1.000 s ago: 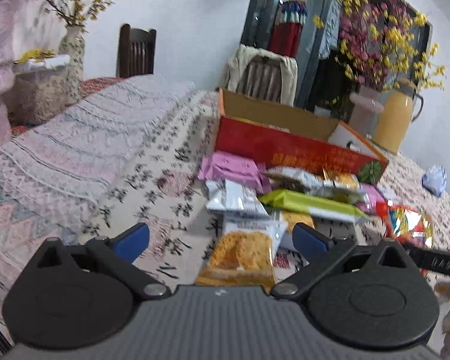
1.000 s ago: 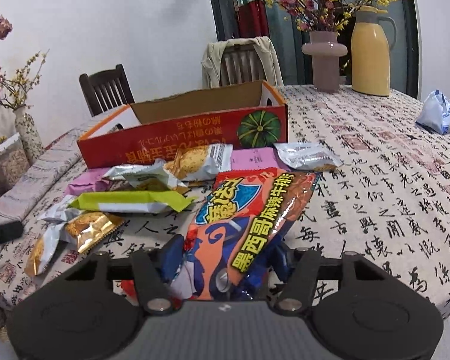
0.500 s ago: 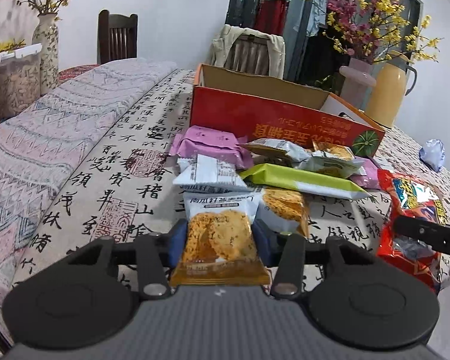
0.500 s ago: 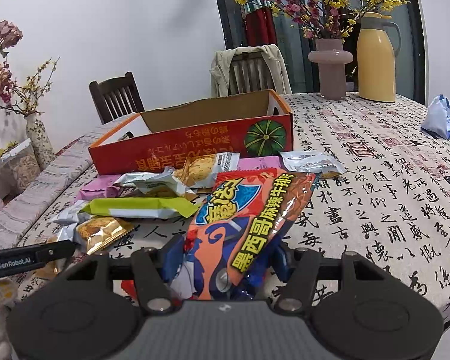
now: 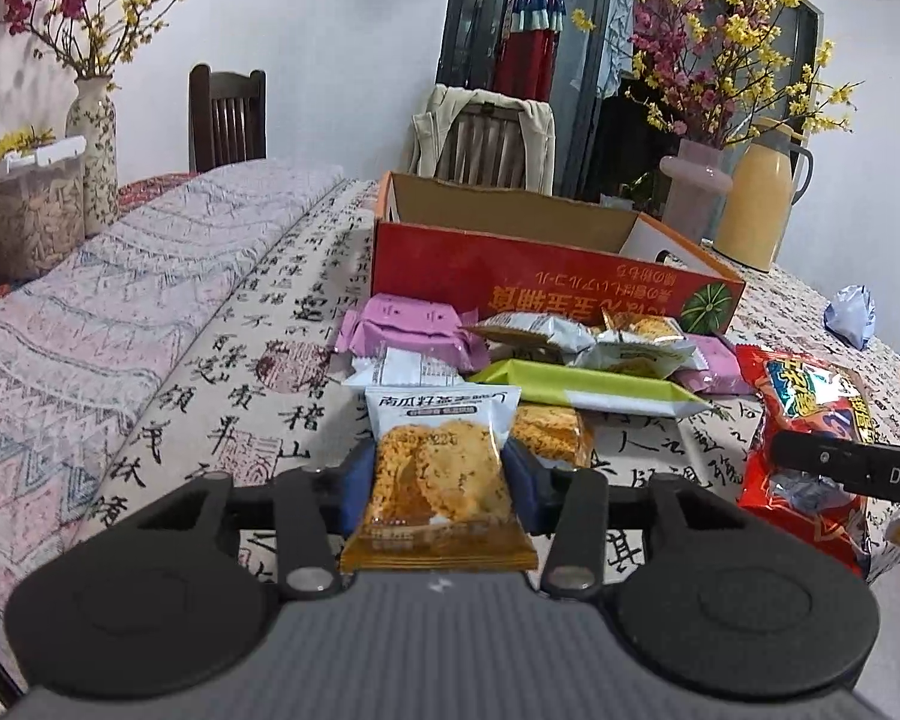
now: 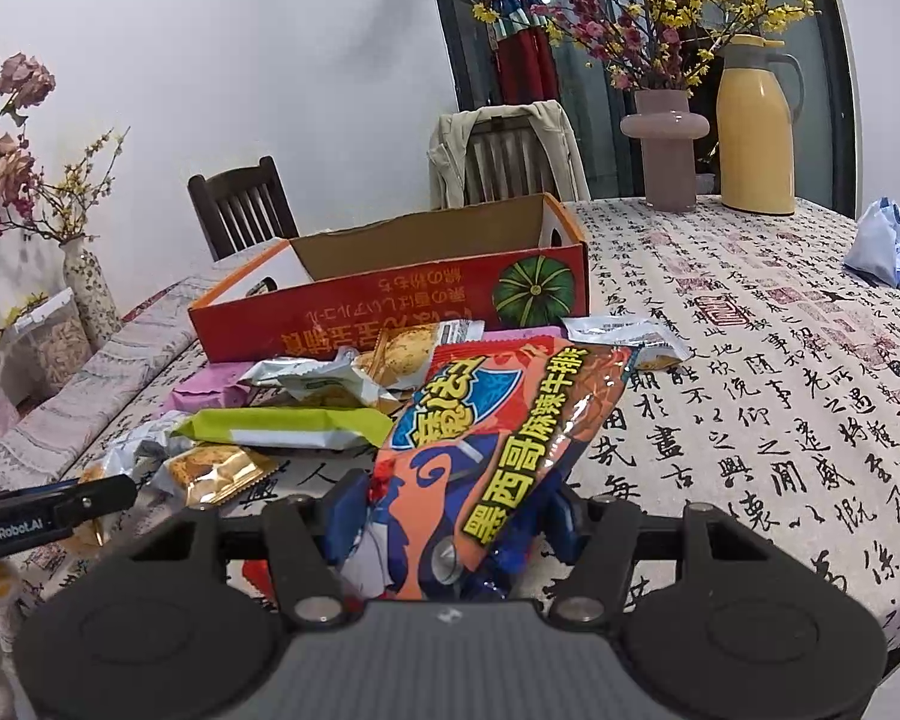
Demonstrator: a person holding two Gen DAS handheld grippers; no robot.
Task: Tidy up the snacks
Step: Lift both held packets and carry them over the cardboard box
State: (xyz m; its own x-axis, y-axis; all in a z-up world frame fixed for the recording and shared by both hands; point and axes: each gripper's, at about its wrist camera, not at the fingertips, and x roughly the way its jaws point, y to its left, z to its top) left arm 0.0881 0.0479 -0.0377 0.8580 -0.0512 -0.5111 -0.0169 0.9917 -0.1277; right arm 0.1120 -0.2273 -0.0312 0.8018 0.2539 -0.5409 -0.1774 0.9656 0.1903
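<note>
Holding a snack in each claw, we have the left claw (image 5: 440, 480) pinching a cracker packet (image 5: 440, 468) and the right claw (image 6: 450, 516) pinching a red crisp bag (image 6: 498, 456), both just above the desk (image 6: 750, 360), near the red box (image 6: 402, 294). Light, crinkly, slippery and crushable, they're best gripped at the sealed edges.

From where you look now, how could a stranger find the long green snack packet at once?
Start at the red cardboard box on the tablecloth; loose snacks lie heaped before it. The long green packet lies flat across the heap's middle, between the silver packets and the biscuit packet in the left tongs. No other is bar-shaped or lime green.
</note>
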